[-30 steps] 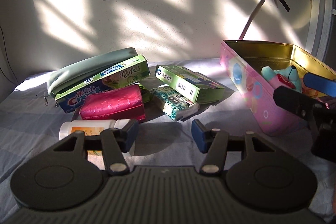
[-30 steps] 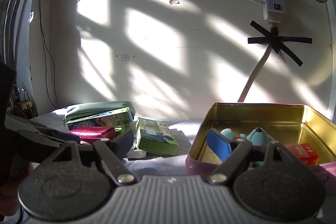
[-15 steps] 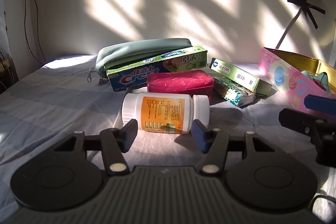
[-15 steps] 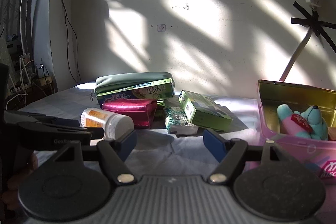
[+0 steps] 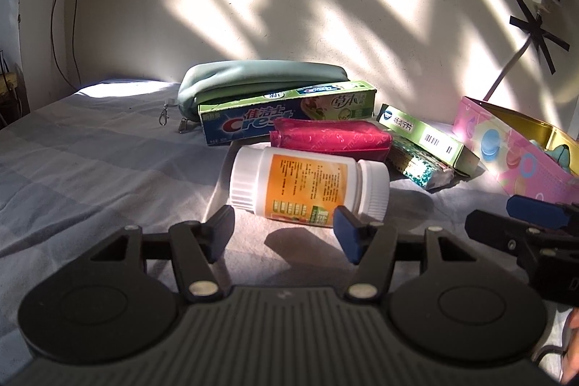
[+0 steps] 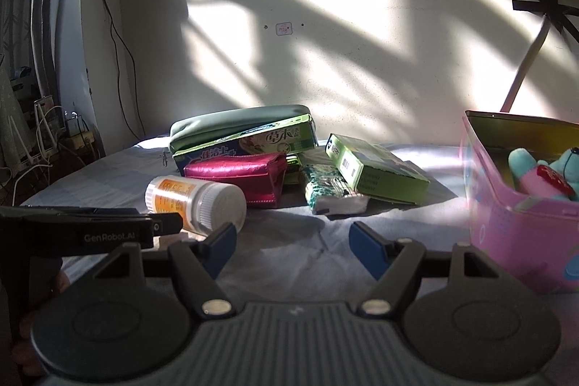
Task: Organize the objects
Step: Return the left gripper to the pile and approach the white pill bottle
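A white pill bottle with an orange label lies on its side on the grey checked cloth, just ahead of the left gripper, whose jaws are spreading, pads short of it and touching nothing. It rests in front of the magenta pouch and toothpaste box. The right gripper, jaws apart and empty, points between the bottle and the pink tin.

white pill bottle | orange label, lying on its side | just ahead of the left gripper's opening jaws, untouched
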Tool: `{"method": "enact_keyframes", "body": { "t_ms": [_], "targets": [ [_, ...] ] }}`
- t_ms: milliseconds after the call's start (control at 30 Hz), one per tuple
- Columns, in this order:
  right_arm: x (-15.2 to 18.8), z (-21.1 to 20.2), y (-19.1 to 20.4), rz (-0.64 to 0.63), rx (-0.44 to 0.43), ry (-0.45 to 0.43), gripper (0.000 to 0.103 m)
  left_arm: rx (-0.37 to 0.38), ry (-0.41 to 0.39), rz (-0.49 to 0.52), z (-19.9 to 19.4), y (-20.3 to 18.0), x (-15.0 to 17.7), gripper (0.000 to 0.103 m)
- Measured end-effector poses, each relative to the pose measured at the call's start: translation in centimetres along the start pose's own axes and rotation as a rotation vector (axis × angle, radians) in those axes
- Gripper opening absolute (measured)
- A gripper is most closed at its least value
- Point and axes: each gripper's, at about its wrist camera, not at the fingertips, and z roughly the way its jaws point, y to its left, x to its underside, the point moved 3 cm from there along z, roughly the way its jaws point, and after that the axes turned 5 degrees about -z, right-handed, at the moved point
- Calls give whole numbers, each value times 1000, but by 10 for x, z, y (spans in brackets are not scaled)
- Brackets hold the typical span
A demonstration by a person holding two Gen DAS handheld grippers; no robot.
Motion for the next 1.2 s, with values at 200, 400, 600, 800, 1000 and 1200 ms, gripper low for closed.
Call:
{"method": "enact_keyframes", "body": {
  "t_ms": [200,400,600,800,1000,1200],
  "targets": [
    [-2,1,2,4,-4,5,72,10,13,-40,3,6,-2,62],
    [-2,4,0,8,-1,13,74,14,9,-42,3,8,-2,63],
    [-1,3,-1,13,6,12,75,16,9,-44,3,8,-2,64],
    [-1,3,-3,20,8,8,77,16,14,-50,3,8,-2,64],
    [-1,2,-2,21,-8,6,81,13,18,-50,3,8,-2,64],
    [-1,1,0,18,-12,-2,82,13,20,-49,3,7,-1,64]
  ]
}}
